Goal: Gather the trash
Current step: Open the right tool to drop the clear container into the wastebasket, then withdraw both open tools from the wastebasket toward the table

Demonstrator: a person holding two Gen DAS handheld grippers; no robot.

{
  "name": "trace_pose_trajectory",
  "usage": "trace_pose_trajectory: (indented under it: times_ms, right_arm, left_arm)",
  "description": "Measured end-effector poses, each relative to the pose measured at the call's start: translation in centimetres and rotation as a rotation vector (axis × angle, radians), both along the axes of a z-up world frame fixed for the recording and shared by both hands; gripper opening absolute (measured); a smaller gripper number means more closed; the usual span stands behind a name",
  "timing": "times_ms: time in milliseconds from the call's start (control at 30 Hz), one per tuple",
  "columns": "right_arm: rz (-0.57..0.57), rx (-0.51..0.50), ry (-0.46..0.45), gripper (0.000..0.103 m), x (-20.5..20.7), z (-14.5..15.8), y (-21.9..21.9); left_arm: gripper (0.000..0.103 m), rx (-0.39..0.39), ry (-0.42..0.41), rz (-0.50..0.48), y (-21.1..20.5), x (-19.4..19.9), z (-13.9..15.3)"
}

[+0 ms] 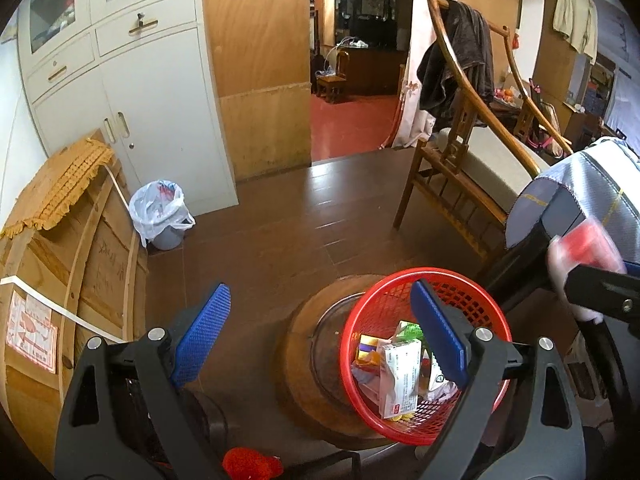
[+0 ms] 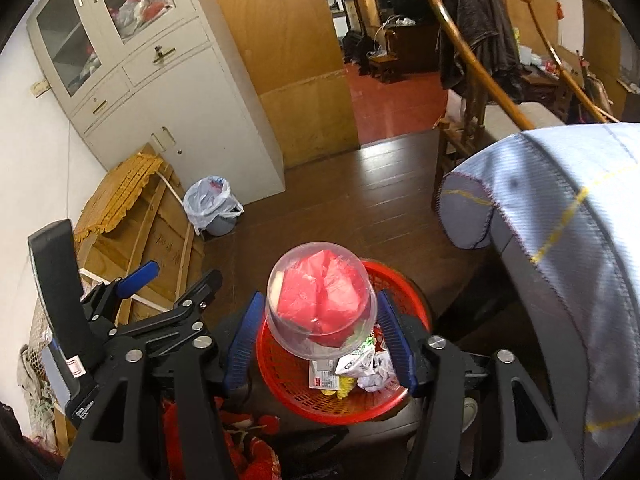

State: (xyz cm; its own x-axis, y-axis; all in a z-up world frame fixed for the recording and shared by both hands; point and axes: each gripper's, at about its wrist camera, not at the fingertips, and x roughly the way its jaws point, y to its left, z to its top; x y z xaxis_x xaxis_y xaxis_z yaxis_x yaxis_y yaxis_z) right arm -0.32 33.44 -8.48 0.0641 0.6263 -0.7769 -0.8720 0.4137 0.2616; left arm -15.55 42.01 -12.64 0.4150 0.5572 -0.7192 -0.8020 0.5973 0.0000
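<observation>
Trash: a clear plastic cup [image 2: 321, 300] stuffed with red wrapping sits between the right hand-held gripper's [image 2: 316, 340] parted pads, directly above the red basket [image 2: 288, 380]. It looks light, thin-walled and crushable; best gripped gently across its sides. Left hand-held gripper [image 1: 320, 340] gapes wide, empty, over the basket.

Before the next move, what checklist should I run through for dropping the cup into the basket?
1. Clear cup lines up over the red basket in the right wrist view: ok.
2. Right gripper pads pressing on the cup: cannot tell.
3. Left gripper open, nothing between its jaws: ok.
4. Room left in the basket above the boxes and wrappers: ok.
5. Left gripper clear of the cup's path down: cannot tell.
</observation>
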Motion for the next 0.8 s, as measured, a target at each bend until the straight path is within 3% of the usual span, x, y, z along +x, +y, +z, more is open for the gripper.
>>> trace_pose_trajectory:
  times_ms: [233,433,667,800]
  right_arm:
    - [-0.028,0.034,-0.006,0.067,0.2,1.0,-0.7]
    - [-0.073,0.071,-0.044,0.067,-0.6,3.1,-3.5]
    - [-0.164,0.132,-0.121,0.068,-2.4,7.0,-9.5]
    - [-0.22,0.183,-0.175,0.074,-3.5,9.2,-13.6]
  left_arm:
    - [0.088,-0.016,-0.006,-0.007,0.0,0.0,0.0]
    - [0.088,0.021,-0.044,-0.031,-1.5,-0.6,1.6]
    - [0.091,0.08,-0.124,-0.092,-4.6,-1.4,4.8]
    - [0.092,0.128,-0.177,-0.152,-7.5,-1.8,7.0]
